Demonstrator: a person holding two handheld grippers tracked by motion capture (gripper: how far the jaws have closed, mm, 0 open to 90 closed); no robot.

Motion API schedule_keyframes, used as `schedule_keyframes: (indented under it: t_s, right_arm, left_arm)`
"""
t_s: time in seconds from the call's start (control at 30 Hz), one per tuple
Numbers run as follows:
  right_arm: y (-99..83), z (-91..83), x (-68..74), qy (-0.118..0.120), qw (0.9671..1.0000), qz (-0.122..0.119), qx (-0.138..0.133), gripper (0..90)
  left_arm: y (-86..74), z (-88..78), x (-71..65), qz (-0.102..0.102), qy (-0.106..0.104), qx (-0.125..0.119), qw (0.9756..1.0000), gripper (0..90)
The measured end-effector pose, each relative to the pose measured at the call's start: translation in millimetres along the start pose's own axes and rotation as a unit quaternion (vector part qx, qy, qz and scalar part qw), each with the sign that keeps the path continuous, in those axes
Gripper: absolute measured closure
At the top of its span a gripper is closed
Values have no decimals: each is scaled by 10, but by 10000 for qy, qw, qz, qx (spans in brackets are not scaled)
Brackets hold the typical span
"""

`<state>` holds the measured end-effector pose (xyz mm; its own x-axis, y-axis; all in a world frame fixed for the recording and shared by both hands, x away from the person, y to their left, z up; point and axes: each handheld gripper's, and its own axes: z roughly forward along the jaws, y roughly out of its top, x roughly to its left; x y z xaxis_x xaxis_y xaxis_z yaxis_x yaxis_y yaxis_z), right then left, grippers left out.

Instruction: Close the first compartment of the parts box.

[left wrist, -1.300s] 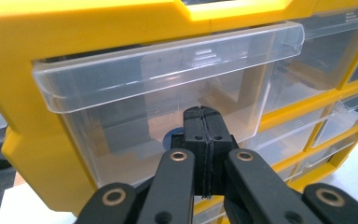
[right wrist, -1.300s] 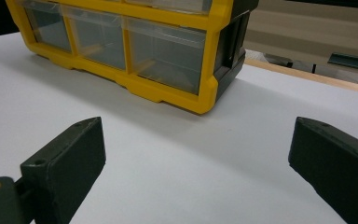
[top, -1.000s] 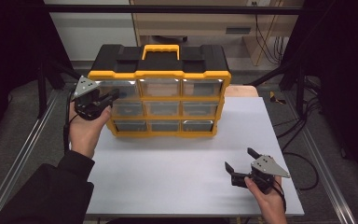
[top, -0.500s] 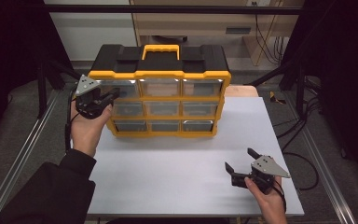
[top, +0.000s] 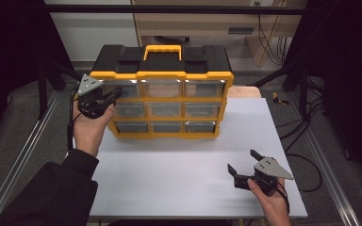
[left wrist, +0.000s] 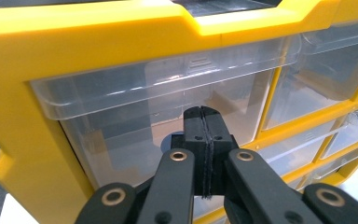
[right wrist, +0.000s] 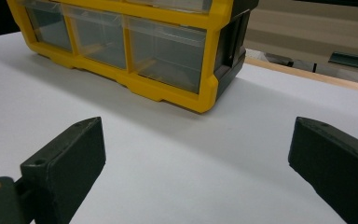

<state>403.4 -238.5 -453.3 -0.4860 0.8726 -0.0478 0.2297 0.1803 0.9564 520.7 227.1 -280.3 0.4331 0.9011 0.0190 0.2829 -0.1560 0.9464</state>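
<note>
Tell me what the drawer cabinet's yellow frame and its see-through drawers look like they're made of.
The yellow frame looks like moulded plastic: smooth, slightly glossy, with rounded edges. The top-left drawer looks like clear hard plastic, since the inside shows through it and its lip catches the light. Neither can be confirmed by look alone.

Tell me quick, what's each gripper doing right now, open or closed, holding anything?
Left gripper: closed, nothing held, tips at the clear top-left drawer of the yellow and black plastic organiser.
Right gripper: open, empty, over the white table.
</note>
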Motion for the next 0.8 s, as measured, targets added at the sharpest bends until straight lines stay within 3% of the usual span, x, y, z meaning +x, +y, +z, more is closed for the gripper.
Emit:
schedule_keyframes:
  t_s: [0.8]
  right_arm:
    - [1,-8,-9,2,10000,-6,-32,40]
  left_arm:
    - [24,66,-35,31,32,-22,10000,894]
